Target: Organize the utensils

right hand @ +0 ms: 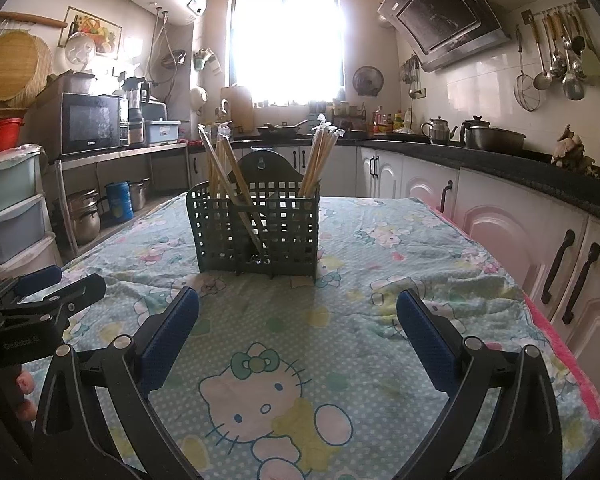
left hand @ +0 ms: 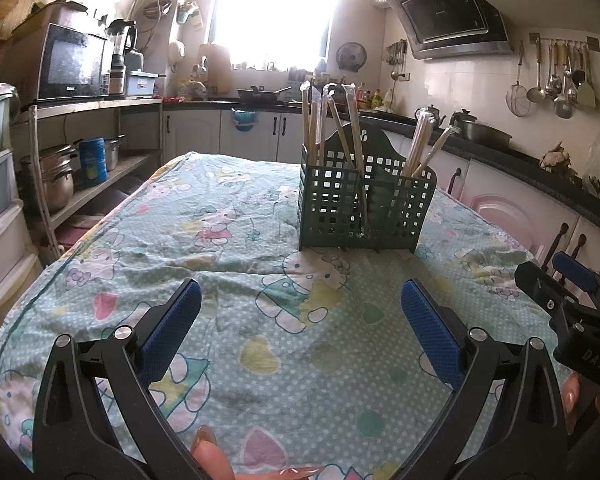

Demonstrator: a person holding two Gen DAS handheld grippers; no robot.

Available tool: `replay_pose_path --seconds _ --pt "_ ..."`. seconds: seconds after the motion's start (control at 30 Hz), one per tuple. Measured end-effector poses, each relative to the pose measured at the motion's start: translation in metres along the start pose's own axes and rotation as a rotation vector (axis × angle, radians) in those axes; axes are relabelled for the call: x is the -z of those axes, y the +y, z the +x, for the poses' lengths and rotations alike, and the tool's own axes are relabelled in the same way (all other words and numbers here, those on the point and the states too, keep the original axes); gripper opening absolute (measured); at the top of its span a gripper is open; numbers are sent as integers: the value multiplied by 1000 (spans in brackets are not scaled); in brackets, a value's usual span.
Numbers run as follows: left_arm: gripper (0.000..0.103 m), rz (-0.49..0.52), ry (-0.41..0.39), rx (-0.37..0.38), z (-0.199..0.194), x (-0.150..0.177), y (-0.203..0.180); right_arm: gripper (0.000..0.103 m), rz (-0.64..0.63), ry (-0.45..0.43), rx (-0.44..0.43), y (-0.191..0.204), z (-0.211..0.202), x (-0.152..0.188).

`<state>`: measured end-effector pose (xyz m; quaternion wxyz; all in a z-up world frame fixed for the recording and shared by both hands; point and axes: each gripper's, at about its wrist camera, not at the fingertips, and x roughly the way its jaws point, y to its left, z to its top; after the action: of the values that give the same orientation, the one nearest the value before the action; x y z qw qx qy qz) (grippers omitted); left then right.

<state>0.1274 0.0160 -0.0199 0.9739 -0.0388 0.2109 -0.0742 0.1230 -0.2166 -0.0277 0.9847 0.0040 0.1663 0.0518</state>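
Note:
A dark green slotted utensil holder [left hand: 364, 204] [right hand: 256, 232] stands upright on the table, split into compartments. Several wrapped chopsticks [left hand: 328, 120] [right hand: 220, 164] lean in its left compartment and a few more [left hand: 424, 148] [right hand: 320, 156] in its right one. My left gripper [left hand: 300, 328] is open above the cloth, well short of the holder, with nothing between its blue pads. My right gripper [right hand: 298, 330] is also open and empty, equally short of the holder. Each gripper shows at the edge of the other's view: the right gripper [left hand: 568, 280] and the left gripper [right hand: 52, 284].
A Hello Kitty tablecloth [left hand: 228, 240] [right hand: 380, 248] covers the table. Kitchen cabinets [right hand: 500, 232] line the right side close to the table's edge. A shelf with pots [left hand: 60, 172] and plastic drawers [right hand: 12, 208] stand at the left. A person's fingers [left hand: 212, 456] hold the left handle.

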Motion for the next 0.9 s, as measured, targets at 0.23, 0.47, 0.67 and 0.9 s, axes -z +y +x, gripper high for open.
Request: replay_pose_path --seconds 0.23,0.47,0.67,0.9 --pt "92 -2 -1 2 0 0 0 97 0 0 0 1 0 1" --pt "92 0 -1 5 0 0 0 97 1 1 -1 0 0 1" --pt "92 6 -2 7 -1 0 -1 97 -1 3 -1 -1 0 1" --pt "92 11 5 9 -1 0 -3 97 -1 3 -1 -1 0 1"
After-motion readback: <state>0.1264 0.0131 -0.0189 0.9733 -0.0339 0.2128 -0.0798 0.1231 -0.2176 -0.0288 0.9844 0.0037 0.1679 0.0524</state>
